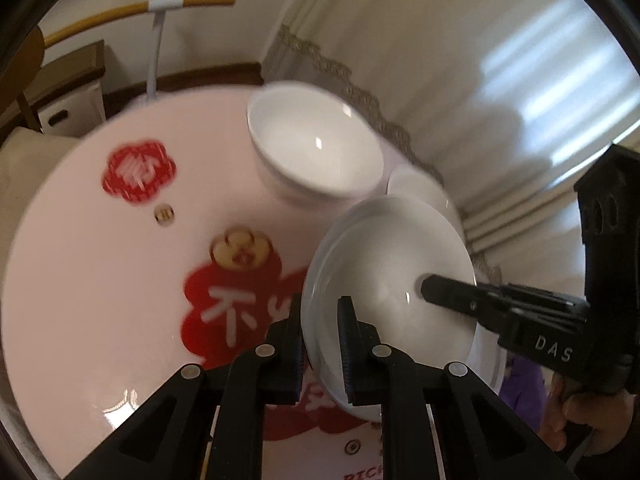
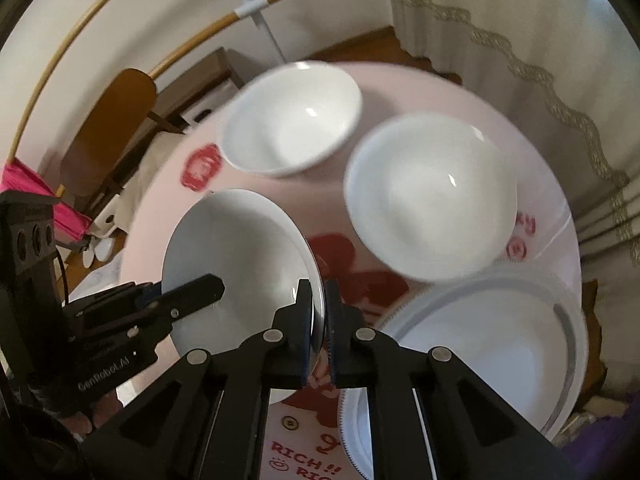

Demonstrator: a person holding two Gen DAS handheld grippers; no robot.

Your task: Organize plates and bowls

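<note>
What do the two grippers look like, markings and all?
Both are matte black plastic with silver round pivot pins and ribbed fingers edged in blue. The right gripper carries white "DAS" lettering on its body. The left gripper reads "GenRobot.AI", with a thin black cable behind it. No sleeves visible.

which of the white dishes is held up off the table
The small plate, tilted and pinched at opposite rim edges by both hand-held grippers; the two bowls and large plate rest on the table.

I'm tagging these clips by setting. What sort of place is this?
Most likely a home dining area: a round table under a pink printed cover, white bowls and a plate on it, a lace-trimmed curtain behind, and a wooden chair beside the table.
</note>
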